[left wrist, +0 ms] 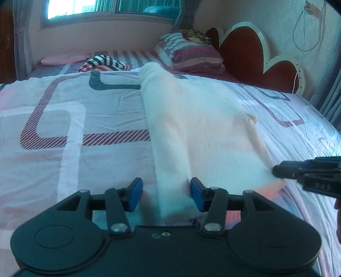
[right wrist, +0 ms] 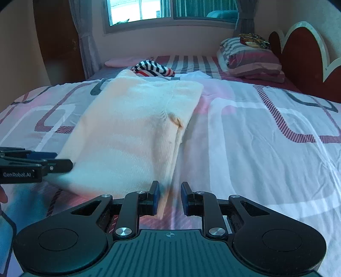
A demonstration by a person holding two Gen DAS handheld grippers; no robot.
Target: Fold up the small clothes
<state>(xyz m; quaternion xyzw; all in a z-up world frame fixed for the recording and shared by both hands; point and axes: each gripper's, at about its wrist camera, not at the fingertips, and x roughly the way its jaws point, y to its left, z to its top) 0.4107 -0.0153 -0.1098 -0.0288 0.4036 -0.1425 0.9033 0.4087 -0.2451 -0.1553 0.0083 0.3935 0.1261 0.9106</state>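
A pale cream garment (left wrist: 198, 132) lies folded lengthwise on the patterned bedspread; it also shows in the right wrist view (right wrist: 132, 132). My left gripper (left wrist: 166, 195) is open, its blue pads (left wrist: 136, 196) on either side of the garment's near left corner. My right gripper (right wrist: 169, 197) is open at the garment's near right corner, with bedspread between its fingers. Each gripper shows at the edge of the other's view, the right one (left wrist: 307, 172) and the left one (right wrist: 42, 164).
A striped black, white and red garment (left wrist: 104, 62) lies further up the bed (right wrist: 266, 153). A pink cloth (left wrist: 64, 58) lies near the far edge. Striped pillows (left wrist: 189, 53) are stacked by the red heart-shaped headboard (left wrist: 245, 53). A window (right wrist: 162, 10) is behind.
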